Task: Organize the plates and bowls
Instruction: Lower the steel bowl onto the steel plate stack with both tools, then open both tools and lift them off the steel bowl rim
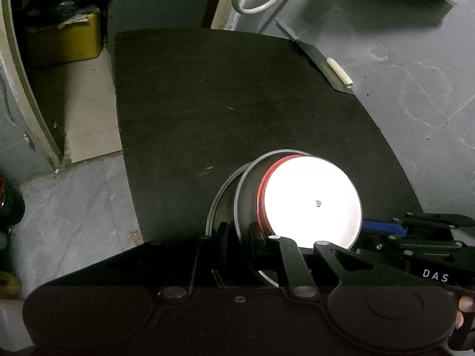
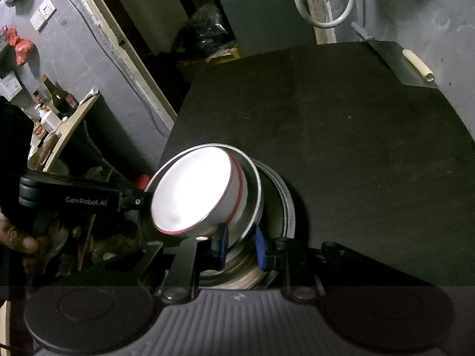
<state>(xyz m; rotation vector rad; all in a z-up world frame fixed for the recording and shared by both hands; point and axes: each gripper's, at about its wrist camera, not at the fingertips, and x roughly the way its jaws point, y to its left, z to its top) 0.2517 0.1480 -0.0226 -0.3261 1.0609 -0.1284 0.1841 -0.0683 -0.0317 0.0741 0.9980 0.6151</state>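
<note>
While the left gripper (image 1: 237, 237) and right gripper (image 2: 241, 246) each clamped the steel bowl (image 2: 252, 195) holding a white bowl (image 1: 311, 204), tilted above a steel plate (image 2: 285, 204) at the black tabletop's (image 1: 207, 95) near edge, grey walls (image 1: 400, 44) and a white hose (image 2: 323, 3) stood behind.

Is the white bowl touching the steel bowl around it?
Touching. In the right wrist view the white bowl sits nested inside the steel bowl, its red-rimmed wall against the steel wall with no gap; the left wrist view agrees.

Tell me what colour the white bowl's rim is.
Red, clearest in the left wrist view on the white bowl.
</note>
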